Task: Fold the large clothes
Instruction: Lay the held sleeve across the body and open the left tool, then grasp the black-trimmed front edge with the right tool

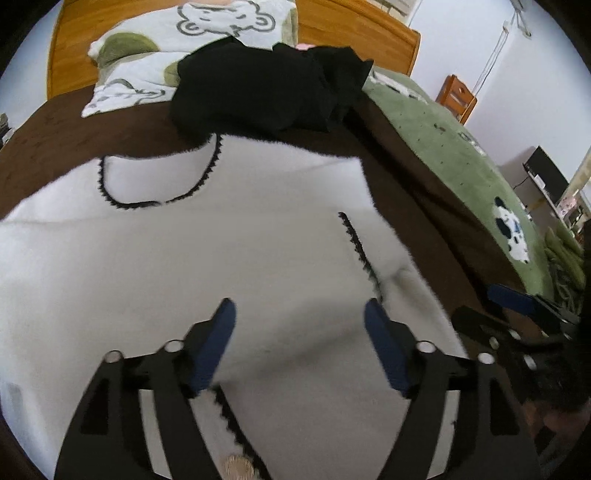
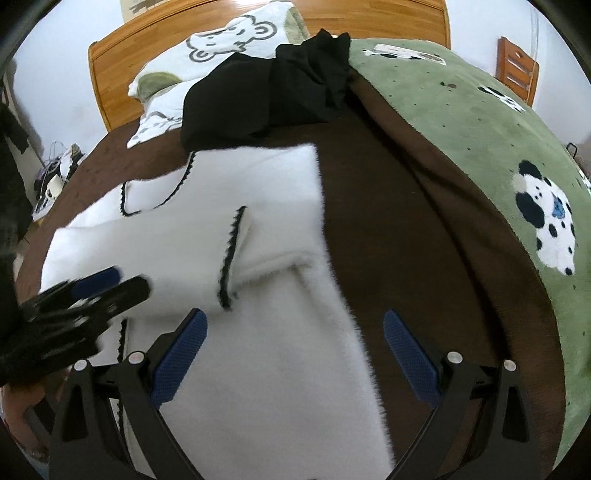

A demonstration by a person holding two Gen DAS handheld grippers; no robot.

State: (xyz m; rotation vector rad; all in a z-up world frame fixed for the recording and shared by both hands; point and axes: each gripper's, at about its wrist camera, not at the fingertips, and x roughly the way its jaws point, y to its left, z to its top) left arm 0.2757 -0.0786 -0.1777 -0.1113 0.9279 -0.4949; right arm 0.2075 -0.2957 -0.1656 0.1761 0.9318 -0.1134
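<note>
My left gripper (image 1: pixel 300 314) stands wide, its blue pads (image 1: pixel 216 343) apart above the white fleece garment (image 1: pixel 221 251) with nothing between them; my right gripper (image 2: pixel 295 332) is likewise wide and empty, poised over the garment's right-hand edge, one pad over fleece and the other over the brown blanket (image 2: pixel 406 229). The garment lies spread on the blanket in the middle of the bed, its black-trimmed neckline (image 1: pixel 155 184) toward the headboard (image 2: pixel 118 74) and a sleeve folded across the front, its black-edged cuff (image 2: pixel 231 254) near the centre. A black garment (image 1: pixel 266 88) is heaped just beyond the neckline, touching or overlapping the collar edge, with a bear-print pillow (image 1: pixel 207 33) behind it and a green blanket (image 2: pixel 480 147) along the far side. I judge that a sleeve fold has been laid and released, and that the next fold is the step in hand. To do it well, I should lower both grippers to matching points on one edge, close on the full thickness of fleece without pinching the blanket beneath, and carry the edge over evenly so that the fold line runs straight. The pile is thick and soft, so a shallow bite may slip; a deeper hold at the hem is likely to be safer. The folded sleeve should stay flat, so the lift is best kept low and clear of the cuff.
</note>
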